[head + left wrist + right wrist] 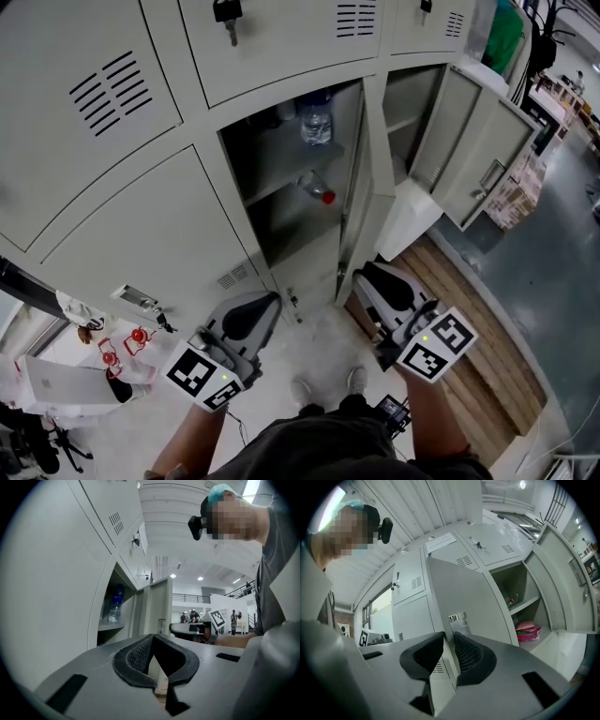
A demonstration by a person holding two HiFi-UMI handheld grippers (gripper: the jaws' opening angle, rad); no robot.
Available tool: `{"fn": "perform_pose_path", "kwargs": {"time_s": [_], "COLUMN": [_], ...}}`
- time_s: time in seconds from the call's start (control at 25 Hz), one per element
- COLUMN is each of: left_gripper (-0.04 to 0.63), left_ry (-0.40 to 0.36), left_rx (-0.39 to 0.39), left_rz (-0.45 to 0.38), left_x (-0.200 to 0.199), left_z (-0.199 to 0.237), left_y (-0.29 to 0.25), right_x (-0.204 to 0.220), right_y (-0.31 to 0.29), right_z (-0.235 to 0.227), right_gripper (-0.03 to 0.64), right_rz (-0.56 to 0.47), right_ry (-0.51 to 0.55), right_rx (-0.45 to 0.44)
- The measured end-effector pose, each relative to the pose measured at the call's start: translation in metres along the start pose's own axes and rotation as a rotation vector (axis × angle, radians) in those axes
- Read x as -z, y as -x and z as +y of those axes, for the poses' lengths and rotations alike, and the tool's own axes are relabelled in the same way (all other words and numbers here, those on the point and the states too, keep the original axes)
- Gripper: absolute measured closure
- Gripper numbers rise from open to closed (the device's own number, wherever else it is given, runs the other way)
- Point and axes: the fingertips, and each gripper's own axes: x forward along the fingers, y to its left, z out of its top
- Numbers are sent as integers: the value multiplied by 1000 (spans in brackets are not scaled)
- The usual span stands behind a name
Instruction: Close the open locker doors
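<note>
Left gripper: lower left of the head view, pads meeting at their tips with nothing between them.
Right gripper: lower centre-right, jaws a narrow slit apart and holding nothing; tips just beside the middle door's bottom corner, contact unclear.
Middle door: centre of frame, swung out edge-on, open.
Right door: upper right, wide open.
Done: apparently nothing yet; the other lockers in view are shut.
Left: both open doors; the middle one is nearest the right gripper, so probably first.
Inside: a water bottle on the middle shelf, a red-capped bottle below it, and a pink packet in the right locker.
Writing: the door sticker and the paper label are too small to read; the bottle's print is unreadable; the marker cubes carry only square patterns.
</note>
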Motion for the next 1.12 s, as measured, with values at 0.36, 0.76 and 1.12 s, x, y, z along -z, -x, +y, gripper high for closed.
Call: {"fn": "perform_pose_path", "kwargs": {"time_s": [0.36,0.76,1.12], "left_gripper": [586,586,586], "left_ry": [1,-1,-3], "left_rx": [-23,-57,-70], "left_rz": [-4,-10,-11], "left_x": [-1,-3,-3], "left_z": [7,16,17], "left_y": [10,22,27], "right_x": [4,6,8], "right_y": [-13,-27,-31], "right_z": [9,17,19], "right_gripper": [544,545,545], "right_rz": [8,15,19], "right_ry": [-9,-11,-12], "right_rx": [-22,-52,-62]}}
